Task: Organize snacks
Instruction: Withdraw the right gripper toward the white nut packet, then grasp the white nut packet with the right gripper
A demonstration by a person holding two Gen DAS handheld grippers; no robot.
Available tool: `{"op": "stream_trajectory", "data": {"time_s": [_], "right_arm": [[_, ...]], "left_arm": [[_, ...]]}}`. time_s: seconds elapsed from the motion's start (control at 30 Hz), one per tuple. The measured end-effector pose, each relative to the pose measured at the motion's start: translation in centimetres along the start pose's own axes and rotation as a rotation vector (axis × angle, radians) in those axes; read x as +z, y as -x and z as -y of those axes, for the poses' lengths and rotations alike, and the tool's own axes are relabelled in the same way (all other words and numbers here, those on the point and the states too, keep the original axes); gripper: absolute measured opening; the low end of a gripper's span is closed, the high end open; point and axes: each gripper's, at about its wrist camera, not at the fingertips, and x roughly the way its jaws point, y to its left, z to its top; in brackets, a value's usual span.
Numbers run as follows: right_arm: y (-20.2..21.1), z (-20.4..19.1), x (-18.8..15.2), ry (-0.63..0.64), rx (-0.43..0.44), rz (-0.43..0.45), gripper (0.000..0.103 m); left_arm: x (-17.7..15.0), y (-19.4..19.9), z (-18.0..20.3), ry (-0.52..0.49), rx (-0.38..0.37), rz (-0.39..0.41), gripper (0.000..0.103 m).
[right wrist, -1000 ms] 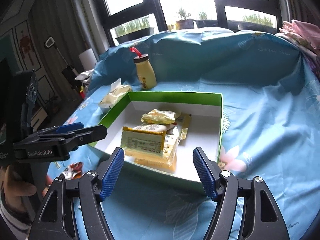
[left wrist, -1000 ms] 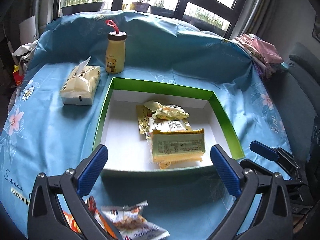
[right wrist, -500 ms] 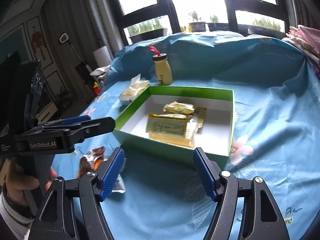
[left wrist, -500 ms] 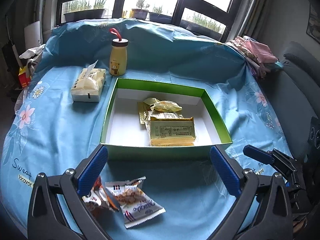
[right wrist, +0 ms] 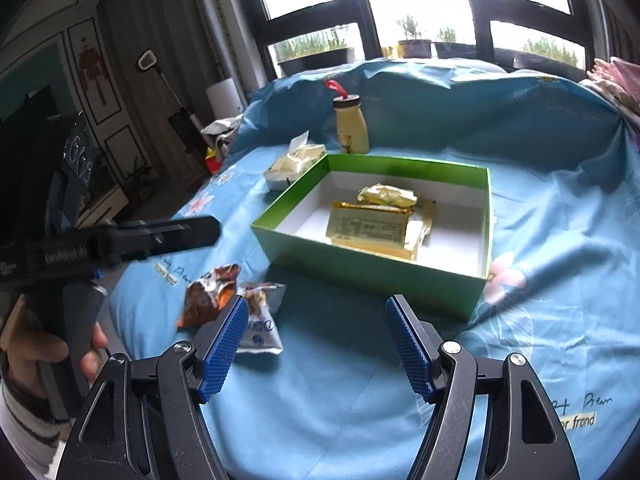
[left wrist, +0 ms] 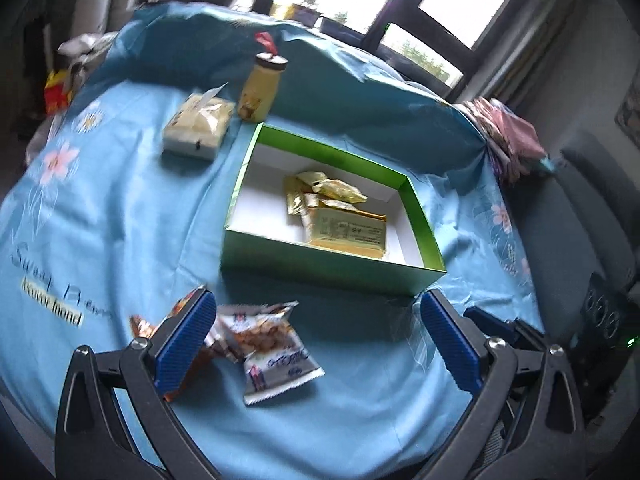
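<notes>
A green box with a white inside holds several gold snack packets. In front of it on the blue cloth lie a white and blue snack bag and an orange snack bag. My left gripper is open above the cloth, its left finger over the orange bag, nothing between the pads. My right gripper is open and empty in front of the box. The left gripper's body, held by a hand, shows at the left of the right wrist view.
A yellow bottle with a red strap and a tissue pack stand behind the box at the left. Folded pink cloth lies at the far right. Windows with plants are beyond.
Both grippers have drawn back from the box. The two loose snack bags have come fully into view in front of it. The left view has rolled and is blurred.
</notes>
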Motion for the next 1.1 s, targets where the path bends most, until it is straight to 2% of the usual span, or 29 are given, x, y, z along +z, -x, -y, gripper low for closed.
{"op": "stream_trajectory", "data": {"time_s": [0.13,0.27,0.6,0.87,1.1], "right_arm": [[-0.6,0.0,-0.7,-0.010,0.014,-0.024,0.072],[-1.6,-0.2,-1.4,-0.013,0.031,-0.058,0.072],[-5.0,-1.0,-3.3,-0.017,0.123,-0.153,0.072],[-7.8,-2.2,-4.5,0.043,0.137,-0.220,0.072],[-9.6,-2.9,-4.3,0.085,0.143,-0.233,0.072]], "left_arm": [[-1.0,0.6,-1.7,0.057,-0.016,-0.021,0.102],[-3.1,0.6,-3.2,0.123,-0.082,-0.072,0.102],[-7.0,-2.2,-4.3,0.137,-0.172,-0.175,0.102],[-7.4,-3.9,-5.2,0.158,-0.190,-0.185,0.101],[-6.6,-5.0,-5.1,0.160,-0.204,-0.177,0.101]]}}
